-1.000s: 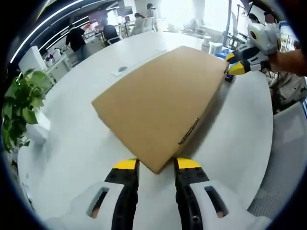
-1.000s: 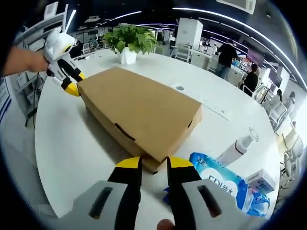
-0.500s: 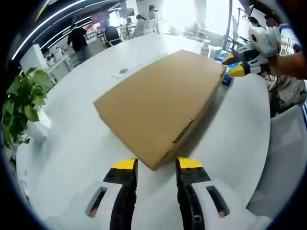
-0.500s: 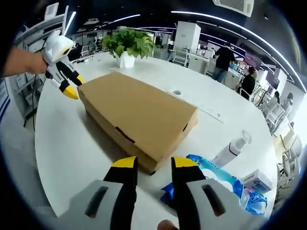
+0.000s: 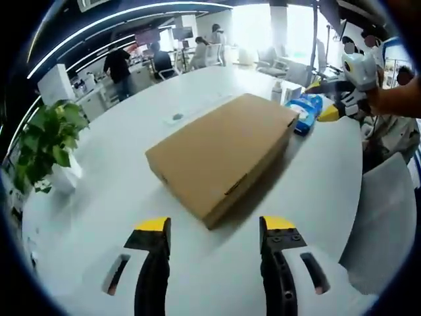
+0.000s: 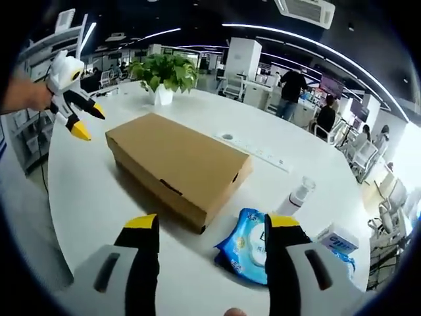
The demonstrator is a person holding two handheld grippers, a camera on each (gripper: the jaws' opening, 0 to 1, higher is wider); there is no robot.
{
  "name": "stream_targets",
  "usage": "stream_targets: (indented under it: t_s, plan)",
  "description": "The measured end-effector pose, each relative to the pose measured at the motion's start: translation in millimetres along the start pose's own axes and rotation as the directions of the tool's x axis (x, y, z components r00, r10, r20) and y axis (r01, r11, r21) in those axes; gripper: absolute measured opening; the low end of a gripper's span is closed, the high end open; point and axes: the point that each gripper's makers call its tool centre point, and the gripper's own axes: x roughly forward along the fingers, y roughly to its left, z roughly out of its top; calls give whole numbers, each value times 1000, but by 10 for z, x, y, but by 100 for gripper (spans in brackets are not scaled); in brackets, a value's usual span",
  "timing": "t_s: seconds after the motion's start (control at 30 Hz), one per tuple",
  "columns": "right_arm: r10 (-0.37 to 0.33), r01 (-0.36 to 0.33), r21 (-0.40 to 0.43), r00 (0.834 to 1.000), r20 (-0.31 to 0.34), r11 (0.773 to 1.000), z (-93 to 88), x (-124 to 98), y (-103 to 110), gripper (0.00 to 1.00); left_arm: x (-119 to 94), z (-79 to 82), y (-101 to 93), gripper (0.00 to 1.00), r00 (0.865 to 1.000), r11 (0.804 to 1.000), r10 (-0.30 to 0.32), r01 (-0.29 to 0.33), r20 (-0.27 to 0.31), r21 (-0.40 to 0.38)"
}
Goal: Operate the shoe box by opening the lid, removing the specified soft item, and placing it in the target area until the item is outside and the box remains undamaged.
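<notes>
A closed brown cardboard shoe box point(image 5: 223, 155) point(image 6: 177, 164) lies on the white table point(image 5: 99, 197), lid down. My left gripper point(image 5: 215, 227) is open, its yellow-tipped jaws wide apart just short of the box's near corner. My right gripper point(image 6: 207, 224) is also open, held back from the box's opposite end. The right gripper point(image 5: 332, 99) appears at the upper right of the left gripper view, beyond the box. At the upper left of the right gripper view, the left gripper point(image 6: 75, 118) is held in a hand.
A blue wet-wipe pack point(image 6: 247, 247) point(image 5: 304, 110), a white pump bottle point(image 6: 293, 197) and a small white carton point(image 6: 339, 238) lie by the box's right-gripper end. A potted plant point(image 5: 46, 141) point(image 6: 164, 72) stands on the table. People and desks fill the office behind.
Both grippers have opened wide and drawn back from the box's ends. The box lies as before.
</notes>
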Motion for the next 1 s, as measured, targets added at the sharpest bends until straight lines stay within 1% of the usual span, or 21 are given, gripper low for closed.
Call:
stream_targets:
  t_s: [0.07,0.2,0.3,0.33,0.4,0.47,0.5,0.53,0.57,0.6,0.73,0.9,1.0]
  plan:
    - [-18,18,5,1000,12,1000,-7,-100,8,69,-82,-3,-41,60,1000,1000,0,0,18,-6]
    - [-43,43,23,999,12,999,-67,-278,40,74,-223,-58,-104,62,1000,1000,7,-7,21,-7]
    - [-68,66,56,997,24,996,-119,-422,61,77,-281,-118,-115,63,1000,1000,9,-9,26,-13]
    - [-71,69,61,997,27,996,-123,-438,63,78,-300,-135,-132,63,1000,1000,7,-7,24,-14]
    - [-80,78,75,997,19,994,-177,-536,113,80,-348,-157,-169,64,999,1000,7,-6,34,-20]
    - [-97,94,80,995,28,992,-189,-609,130,83,-403,-173,-225,65,999,1000,7,-6,40,-24]
    - [-99,96,84,995,22,992,-208,-644,143,84,-423,-183,-244,66,999,1000,8,-7,41,-24]
    - [-118,115,100,993,31,988,-212,-700,137,86,-449,-184,-287,66,999,999,-5,7,51,-35]
    - [-125,120,111,992,36,987,-214,-735,145,87,-471,-186,-310,66,999,999,-4,6,55,-39]
    - [-122,117,122,992,29,986,-242,-791,181,88,-500,-199,-341,67,998,999,-4,6,55,-38]
    - [-137,133,120,990,26,984,-316,-940,253,89,-598,-249,-426,67,998,999,-7,10,68,-48]
    - [-162,157,146,987,22,977,-396,-1091,282,89,-673,-371,-535,66,999,999,-13,15,49,-44]
    - [-172,168,161,985,13,973,-460,-1152,307,88,-721,-406,-582,66,999,999,-14,17,51,-46]
